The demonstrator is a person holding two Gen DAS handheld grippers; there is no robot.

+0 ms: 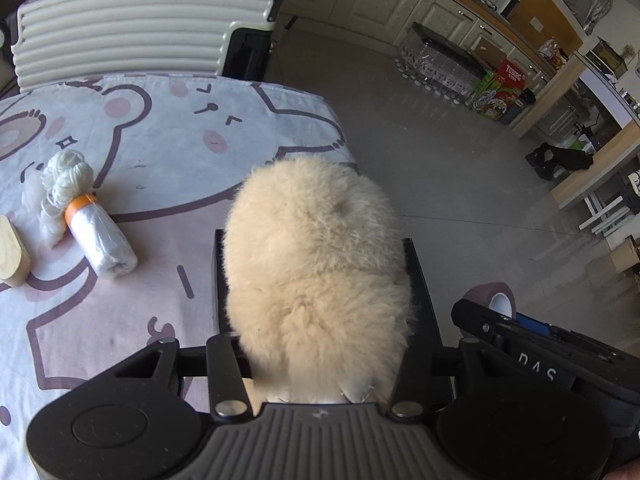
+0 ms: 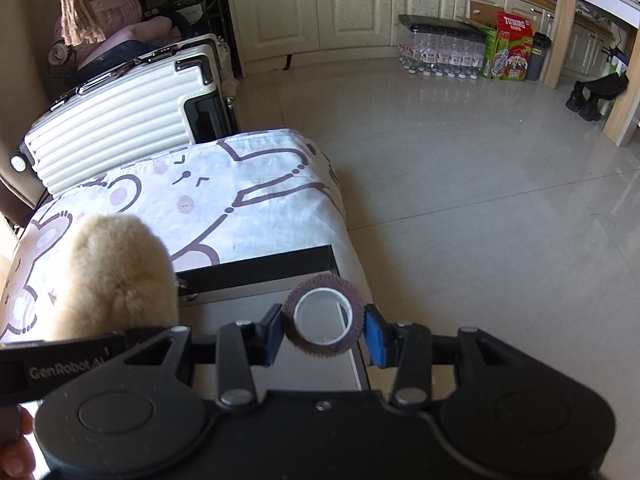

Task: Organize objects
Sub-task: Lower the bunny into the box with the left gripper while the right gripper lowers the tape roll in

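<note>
My left gripper is shut on a cream fluffy plush and holds it over a black box at the table's right edge. The plush hides the fingers and most of the box. It also shows in the right wrist view. My right gripper is shut on a maroon ribbon roll with a white core, held over the same black box. The roll also shows in the left wrist view.
On the bear-print cloth lie a white bag roll with an orange band, a white yarn bundle and a wooden block. A white suitcase stands behind the table. Bottles and cartons stand across the tiled floor.
</note>
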